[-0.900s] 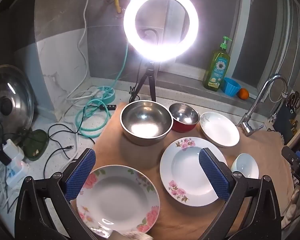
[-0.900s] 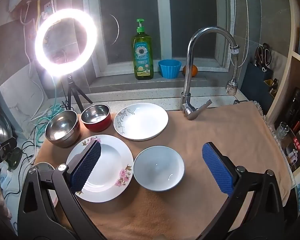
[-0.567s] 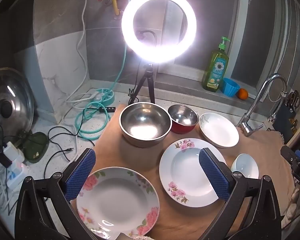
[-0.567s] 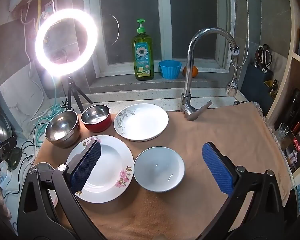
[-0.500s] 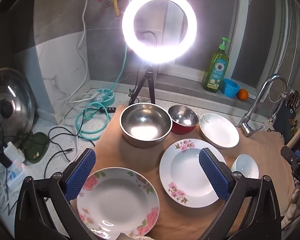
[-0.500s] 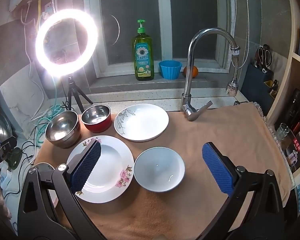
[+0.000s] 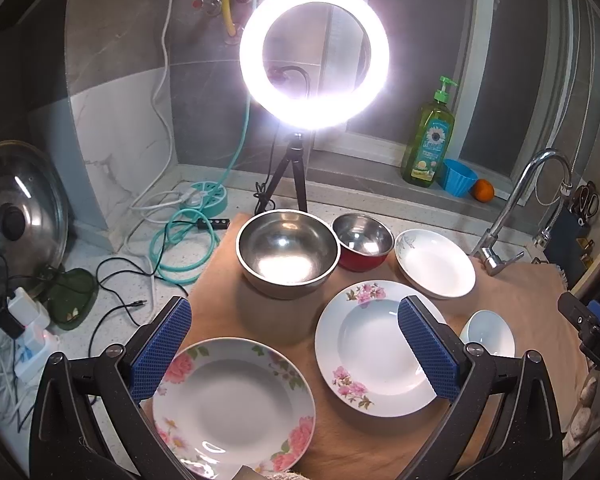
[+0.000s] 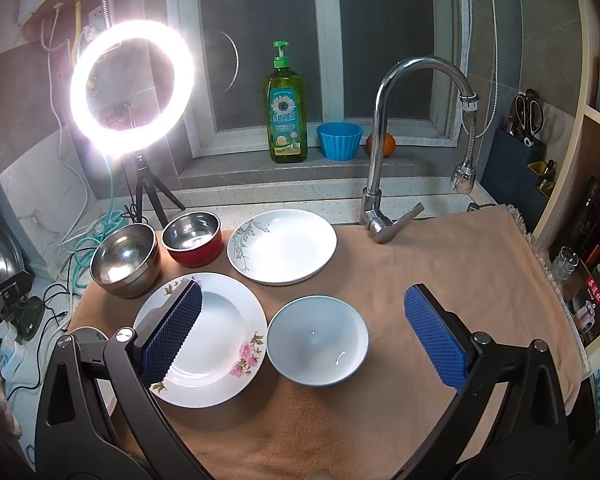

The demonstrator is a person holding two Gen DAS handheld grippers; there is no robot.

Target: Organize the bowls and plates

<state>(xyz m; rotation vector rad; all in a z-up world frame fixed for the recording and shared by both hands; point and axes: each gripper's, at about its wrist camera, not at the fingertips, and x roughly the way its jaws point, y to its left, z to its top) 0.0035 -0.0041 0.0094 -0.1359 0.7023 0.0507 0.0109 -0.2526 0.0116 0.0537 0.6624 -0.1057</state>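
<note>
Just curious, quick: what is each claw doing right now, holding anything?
Left claw: open, holding nothing.
Right claw: open, holding nothing.

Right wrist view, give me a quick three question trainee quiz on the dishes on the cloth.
1. True or false: the red bowl sits beside the steel bowl.
2. Which dish lies between the right tool's open pads: A the white bowl, B the leaf plate, C the steel bowl?
3. Fill in: the plate left of the white bowl, the pink-flower plate, carries ____ flowers.

Key: 1 true; 2 A; 3 pink.
</note>
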